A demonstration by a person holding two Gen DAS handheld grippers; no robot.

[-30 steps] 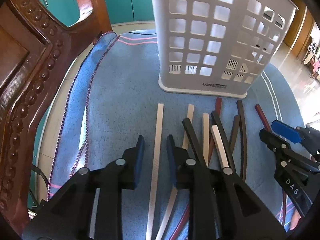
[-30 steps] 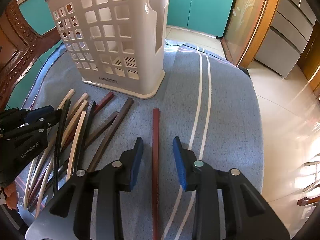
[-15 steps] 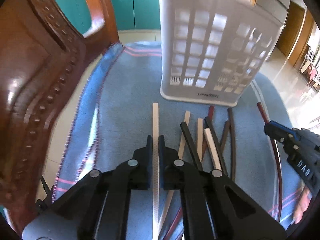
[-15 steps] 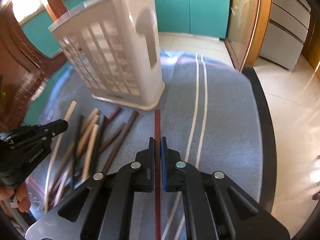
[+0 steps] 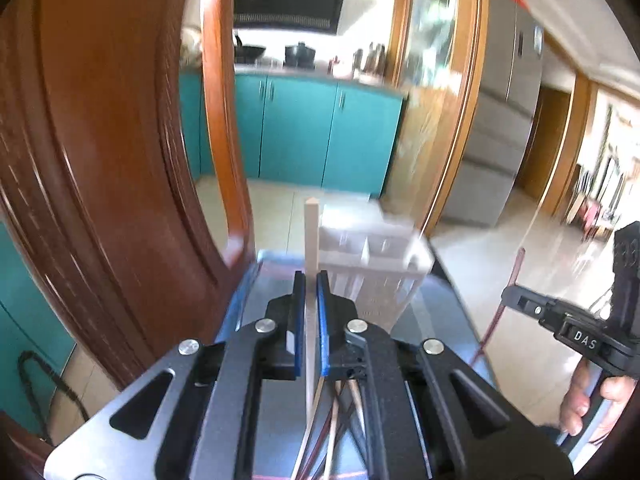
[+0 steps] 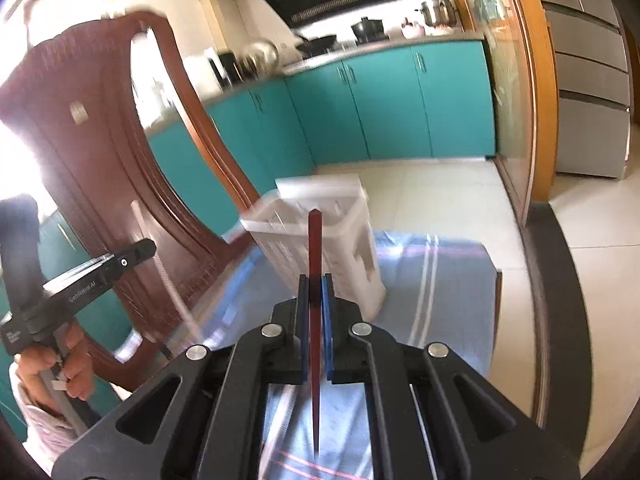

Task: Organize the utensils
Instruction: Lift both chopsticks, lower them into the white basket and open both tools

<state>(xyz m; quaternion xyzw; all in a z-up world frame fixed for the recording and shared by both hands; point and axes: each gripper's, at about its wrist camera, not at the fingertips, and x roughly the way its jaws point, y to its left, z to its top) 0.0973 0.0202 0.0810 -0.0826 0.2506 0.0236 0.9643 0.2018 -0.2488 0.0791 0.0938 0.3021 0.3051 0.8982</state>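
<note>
Two chopsticks are held clear of the table, one in each claw, and neither has been put away yet. The left claw is clamped on a pale chopstick, which stands up in front of the near left corner of the white basket. The right claw is clamped on a dark red chopstick, whose upper end is seen against the basket's near wall, below its rim.

As a judgement, the task is at an early stage. No utensil can be made out inside the basket, though its interior is blurred and only partly shown. A bundle of loose chopsticks is left lying on the blue cloth near the left claw. Both held sticks remain to be dropped in, and the bundle after them.

The leftover bundle is shown only in the left wrist view, below the claw; it is not visible in the right wrist view. In the left wrist view the right claw and its red stick appear at the far right, with fingers of the holding hand. The right wrist view shows the basket's open top and side cutouts more fully, along with the carved wooden chair and the person's other hand on the left handle.
</note>
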